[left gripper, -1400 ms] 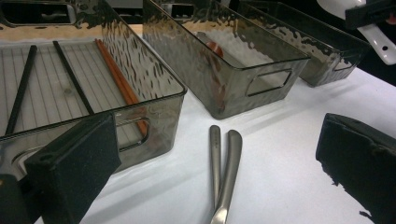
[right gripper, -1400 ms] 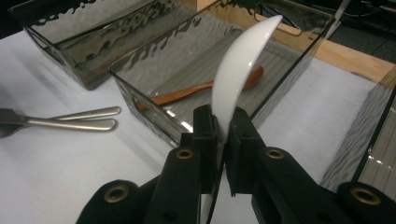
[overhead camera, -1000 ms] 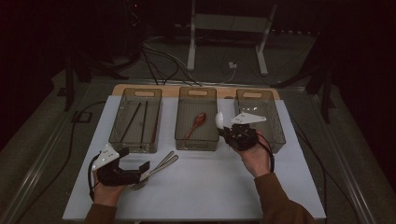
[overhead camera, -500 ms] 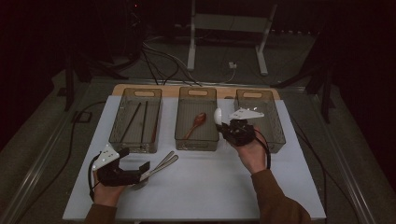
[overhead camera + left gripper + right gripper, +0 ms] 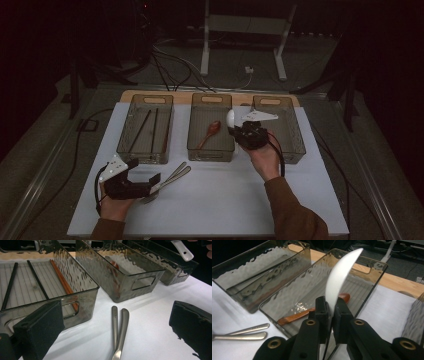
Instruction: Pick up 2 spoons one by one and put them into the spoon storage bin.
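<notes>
Item: white spoon (image 5: 339,277), clamped edge-on between the fingers of the right gripper (image 5: 239,131), held above the near rim of the middle bin (image 5: 212,150), where a wooden spoon (image 5: 210,133) lies.
Left gripper (image 5: 156,179): fingers apart, beside two metal utensils (image 5: 119,332) on the desk (image 5: 225,200).
Risk: glazed surface, narrow grip; the spoon may pivot or slip, striking the rim or landing outside.

The white spoon (image 5: 339,277) is glossy ceramic, clamped edge-on between the right gripper's (image 5: 331,312) pads, its curved bowl pointing up. It hangs over the near right corner of the middle bin (image 5: 212,150), above the wooden spoon (image 5: 209,133) lying inside it.
</notes>
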A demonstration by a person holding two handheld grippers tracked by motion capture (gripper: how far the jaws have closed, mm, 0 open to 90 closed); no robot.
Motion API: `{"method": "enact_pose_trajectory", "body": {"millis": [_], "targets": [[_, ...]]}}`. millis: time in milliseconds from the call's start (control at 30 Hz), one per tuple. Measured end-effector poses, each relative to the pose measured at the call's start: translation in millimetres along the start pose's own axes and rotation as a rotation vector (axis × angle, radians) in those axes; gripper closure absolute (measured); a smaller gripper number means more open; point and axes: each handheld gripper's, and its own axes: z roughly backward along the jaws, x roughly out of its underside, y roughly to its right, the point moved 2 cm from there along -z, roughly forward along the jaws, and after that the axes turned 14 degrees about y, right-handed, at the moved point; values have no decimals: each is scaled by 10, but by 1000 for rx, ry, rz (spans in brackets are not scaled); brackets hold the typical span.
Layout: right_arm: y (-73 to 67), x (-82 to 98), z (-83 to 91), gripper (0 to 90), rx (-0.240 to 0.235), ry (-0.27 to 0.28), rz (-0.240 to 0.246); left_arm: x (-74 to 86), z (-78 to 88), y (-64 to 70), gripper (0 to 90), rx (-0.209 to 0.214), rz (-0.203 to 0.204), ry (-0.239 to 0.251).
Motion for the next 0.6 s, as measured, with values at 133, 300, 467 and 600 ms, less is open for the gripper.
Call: {"method": "enact_pose_trajectory", "body": {"millis": [133, 300, 467, 600], "targets": [[3, -13, -63, 843, 9, -2, 4, 0, -1, 0, 6, 0, -1, 0], [9, -12, -166, 843, 23, -4, 1, 3, -3, 1, 7, 1, 0, -1], [26, -12, -280, 843, 36, -9, -1, 5, -2, -1, 6, 2, 0, -1], [33, 2, -365, 842, 47, -24, 6, 6, 0, -3, 6, 2, 0, -2]]}}
